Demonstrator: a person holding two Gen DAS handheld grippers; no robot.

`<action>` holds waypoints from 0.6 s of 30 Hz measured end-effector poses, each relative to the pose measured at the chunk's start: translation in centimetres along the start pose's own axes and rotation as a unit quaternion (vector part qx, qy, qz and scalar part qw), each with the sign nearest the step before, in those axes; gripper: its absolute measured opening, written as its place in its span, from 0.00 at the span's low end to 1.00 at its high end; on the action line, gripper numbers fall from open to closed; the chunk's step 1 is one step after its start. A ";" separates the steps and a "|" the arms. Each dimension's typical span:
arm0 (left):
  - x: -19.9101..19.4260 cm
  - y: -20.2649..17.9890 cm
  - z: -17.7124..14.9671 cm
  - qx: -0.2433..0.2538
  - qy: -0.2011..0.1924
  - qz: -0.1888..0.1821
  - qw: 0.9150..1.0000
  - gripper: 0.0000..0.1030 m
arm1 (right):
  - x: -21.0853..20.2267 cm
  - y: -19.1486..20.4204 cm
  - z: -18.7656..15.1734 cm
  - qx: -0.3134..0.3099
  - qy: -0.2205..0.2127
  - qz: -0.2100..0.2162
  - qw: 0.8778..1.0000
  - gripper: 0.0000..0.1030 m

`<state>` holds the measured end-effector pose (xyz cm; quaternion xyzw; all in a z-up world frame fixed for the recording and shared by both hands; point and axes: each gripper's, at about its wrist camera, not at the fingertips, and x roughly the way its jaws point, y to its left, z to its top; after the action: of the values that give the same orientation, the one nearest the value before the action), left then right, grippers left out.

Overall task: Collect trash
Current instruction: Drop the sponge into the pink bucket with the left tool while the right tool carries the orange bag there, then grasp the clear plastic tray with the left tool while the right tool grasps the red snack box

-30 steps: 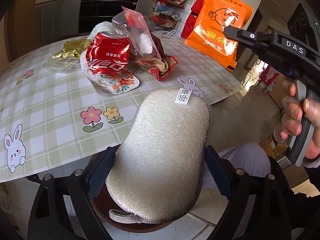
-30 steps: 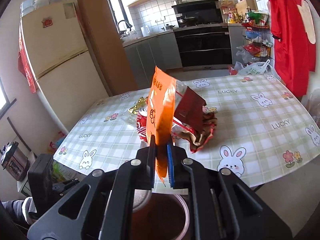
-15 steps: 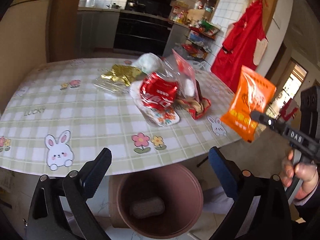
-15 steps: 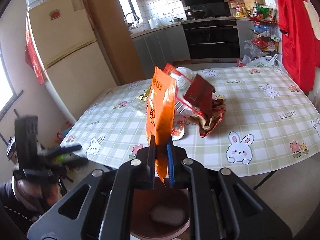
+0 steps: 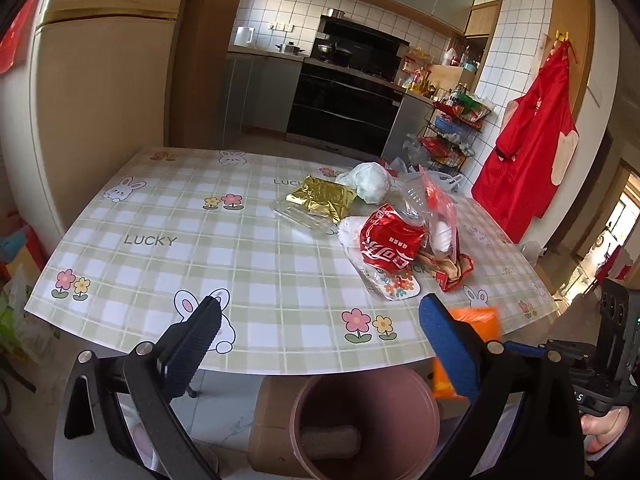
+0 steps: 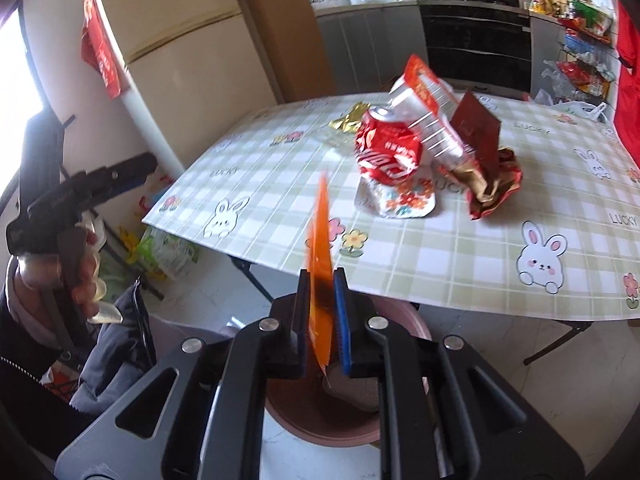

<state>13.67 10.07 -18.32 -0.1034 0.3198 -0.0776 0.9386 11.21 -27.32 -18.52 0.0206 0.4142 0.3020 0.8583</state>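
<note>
Moved: beige oval scrubbing sponge [image 5: 330, 438] now inside round pink plastic bin [image 5: 428, 404]
Left gripper [image 5: 320, 326]: jaws just opened, wide apart, empty
Right gripper [image 6: 321, 300]: jaws clamped on flat orange snack packet [image 6: 320, 240]

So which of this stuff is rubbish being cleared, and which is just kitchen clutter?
Job:
- orange packet, in the right gripper
- bin, sponge inside
- crushed can
- gold wrapper
- red wrapper

Just there:
- fridge
- oven
- red apron
</note>
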 end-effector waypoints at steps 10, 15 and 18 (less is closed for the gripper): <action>0.3 0.1 -0.3 -0.001 0.002 -0.005 1.000 0.94 | 0.1 0.1 0.2 0.000 -0.002 -0.015 1.000 0.43; 0.3 0.1 -0.3 -0.004 0.002 -0.006 1.000 0.94 | -0.3 -0.8 0.7 0.013 -0.014 -0.034 0.999 0.70; 0.4 0.1 -0.4 -0.004 0.003 -0.008 1.000 0.94 | -0.6 -1.2 0.9 0.022 -0.022 -0.044 0.999 0.80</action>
<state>13.76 10.01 -18.93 -0.1097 0.3224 -0.0843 0.9364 12.19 -28.44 -17.92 0.0277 0.4021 0.2541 0.8792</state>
